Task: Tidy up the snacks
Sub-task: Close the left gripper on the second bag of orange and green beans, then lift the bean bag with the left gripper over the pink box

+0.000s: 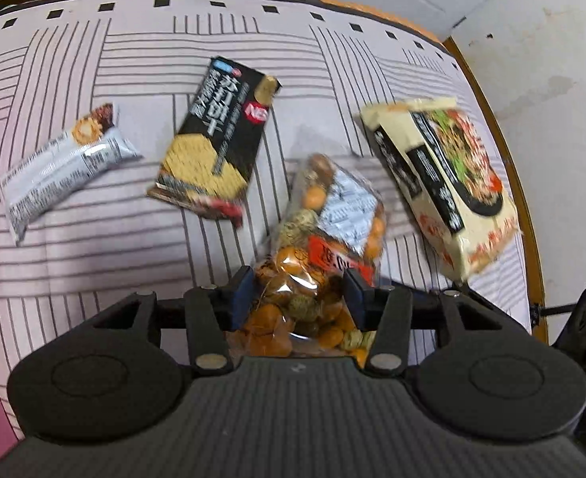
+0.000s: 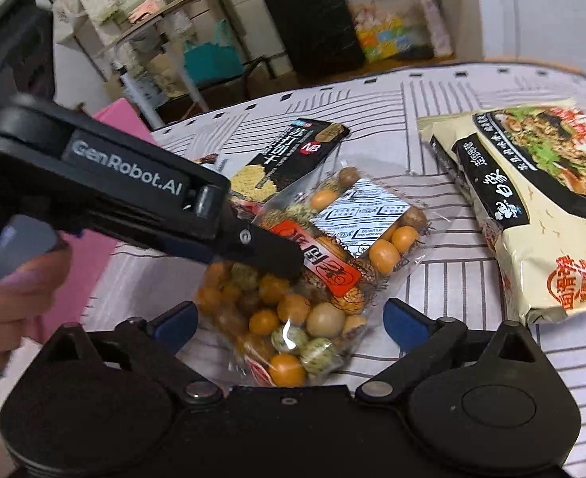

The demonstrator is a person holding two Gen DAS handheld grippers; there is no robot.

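A clear bag of mixed nuts and rice crackers (image 1: 325, 235) lies on the striped cloth. My left gripper (image 1: 299, 290) is shut on its near end; in the right wrist view the left gripper (image 2: 269, 251) comes in from the left over the nut bag (image 2: 313, 279). My right gripper (image 2: 291, 322) is open, its blue pads either side of the bag's near end, not touching. A black cracker pack (image 1: 217, 135) lies to the left of the bag, a silver-white bar wrapper (image 1: 62, 167) further left, and a cream noodle packet (image 1: 444, 183) to the right.
The striped cloth (image 1: 94, 263) covers a round table with a wooden rim (image 1: 524, 183). A pink object (image 2: 94, 247) lies at the table's left side. A white wall stands close on the right. Shelves and a black bin (image 2: 313, 24) stand beyond the table.
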